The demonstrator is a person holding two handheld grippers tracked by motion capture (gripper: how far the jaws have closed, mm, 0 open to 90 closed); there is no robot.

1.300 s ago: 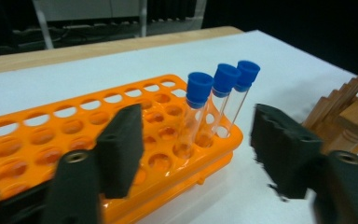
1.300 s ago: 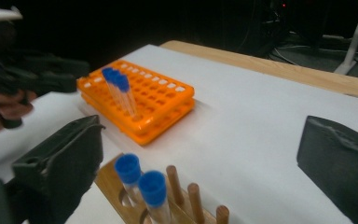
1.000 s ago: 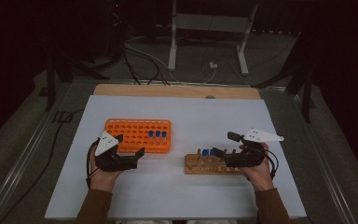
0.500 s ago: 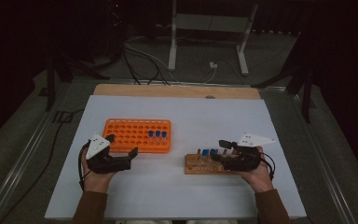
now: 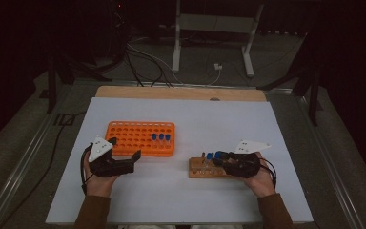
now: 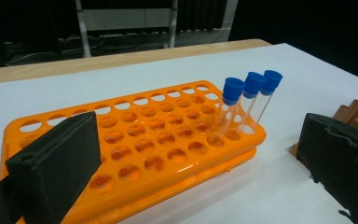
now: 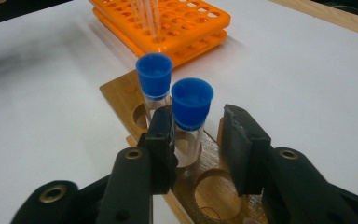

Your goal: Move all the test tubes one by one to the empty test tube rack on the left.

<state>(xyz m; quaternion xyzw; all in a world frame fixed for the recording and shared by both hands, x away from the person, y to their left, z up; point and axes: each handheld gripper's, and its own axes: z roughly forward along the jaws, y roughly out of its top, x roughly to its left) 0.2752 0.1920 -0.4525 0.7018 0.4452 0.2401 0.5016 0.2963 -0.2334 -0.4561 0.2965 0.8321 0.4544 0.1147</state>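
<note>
white table [image 5: 181, 119]; right gripper [image 7: 196, 135] flanks capped tube [image 7: 191, 119].

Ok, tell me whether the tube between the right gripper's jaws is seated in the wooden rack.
Seated. The tube stands upright in a hole of the wooden rack, blue cap on.

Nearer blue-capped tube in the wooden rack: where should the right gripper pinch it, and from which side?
Grip the clear glass wall of the nearer tube just under its blue cap, coming in level along the wooden rack, as the right gripper is lined up. The tube stands upright, the wider cap stops slipping, and the second tube stands behind, clear of the jaws. The jaws have just been closing; a gap remains at one pad.
</note>
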